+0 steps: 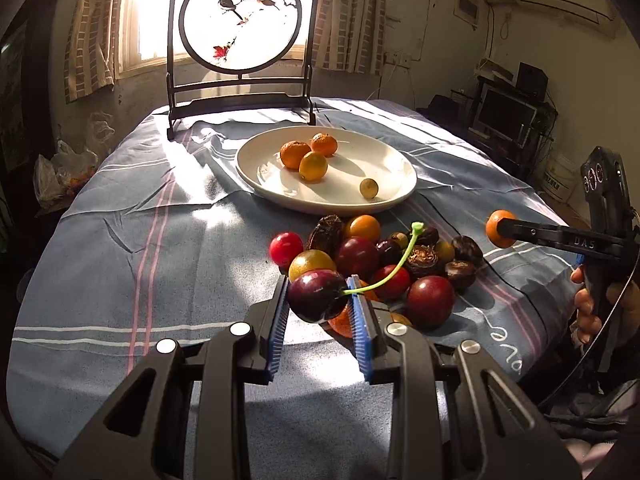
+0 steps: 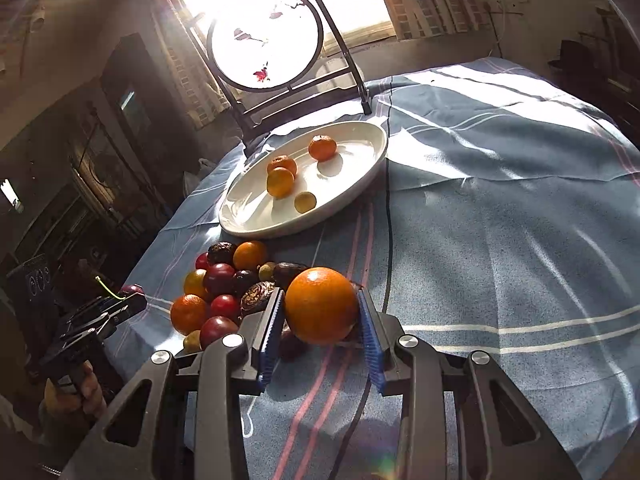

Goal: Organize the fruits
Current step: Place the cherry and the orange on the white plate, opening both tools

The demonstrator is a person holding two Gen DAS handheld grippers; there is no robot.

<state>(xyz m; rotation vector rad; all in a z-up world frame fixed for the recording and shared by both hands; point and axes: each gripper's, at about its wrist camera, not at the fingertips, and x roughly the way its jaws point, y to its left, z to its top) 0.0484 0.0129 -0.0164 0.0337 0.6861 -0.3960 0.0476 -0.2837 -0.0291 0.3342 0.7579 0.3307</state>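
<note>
My left gripper (image 1: 319,295) is shut on a dark red cherry (image 1: 316,295) with a long green stem, held just above the near edge of the fruit pile (image 1: 380,260). My right gripper (image 2: 321,312) is shut on a small orange (image 2: 321,310), held above the cloth to the right of the pile (image 2: 228,284); it also shows in the left wrist view (image 1: 500,229). A white plate (image 1: 384,200) beyond the pile holds three small oranges (image 1: 295,154) and a green grape (image 1: 368,188). The plate also shows in the right wrist view (image 2: 360,184).
A blue striped cloth (image 1: 140,248) covers the table. A framed round bird screen (image 1: 240,20) stands at the back edge behind the plate. Plastic bags (image 1: 60,176) lie off the table's left side. A desk with a monitor (image 1: 504,116) stands to the right.
</note>
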